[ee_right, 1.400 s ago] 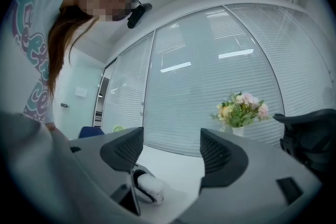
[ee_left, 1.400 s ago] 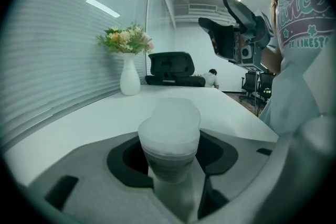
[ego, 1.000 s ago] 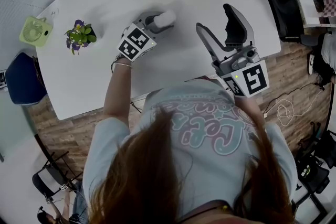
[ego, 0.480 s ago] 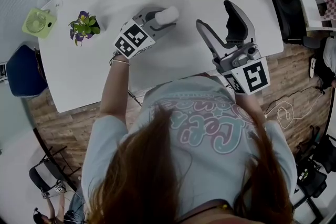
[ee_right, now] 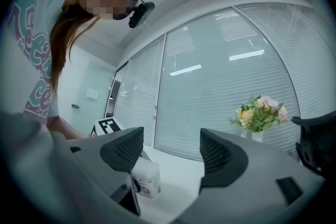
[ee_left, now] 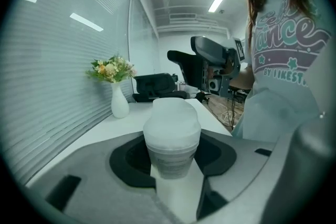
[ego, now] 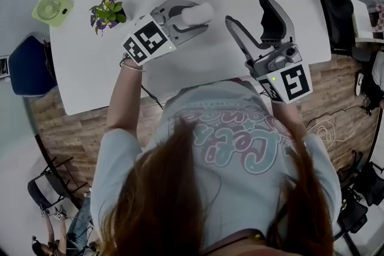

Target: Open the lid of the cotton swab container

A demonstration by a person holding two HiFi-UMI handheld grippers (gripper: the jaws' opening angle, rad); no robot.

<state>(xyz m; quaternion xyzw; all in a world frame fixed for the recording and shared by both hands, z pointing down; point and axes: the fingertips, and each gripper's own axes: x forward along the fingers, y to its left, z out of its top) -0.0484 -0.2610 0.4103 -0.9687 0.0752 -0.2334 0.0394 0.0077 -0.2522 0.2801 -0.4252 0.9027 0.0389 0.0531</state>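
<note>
I pinch container (ego: pixel 198 12) in left gripper (ego: pixel 189 16), steadying it; right gripper (ego: pixel 247 11) at 3 o'clock, jaws spread, empty, ready for lid (ee_left: pixel 172 119).

1. The left gripper (ego: pixel 189 17) is clamping the cotton swab container (ego: pixel 200 12) between its jaws, with the forearm reaching forward.
2. The right gripper (ego: pixel 245 9) is holding its jaws wide apart, gripping nothing.

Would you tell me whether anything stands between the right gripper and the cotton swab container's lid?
Nothing visible does. The cotton swab container is clamped in the left gripper with its lid end free, and only bare table shows between it and the open right gripper.
</note>
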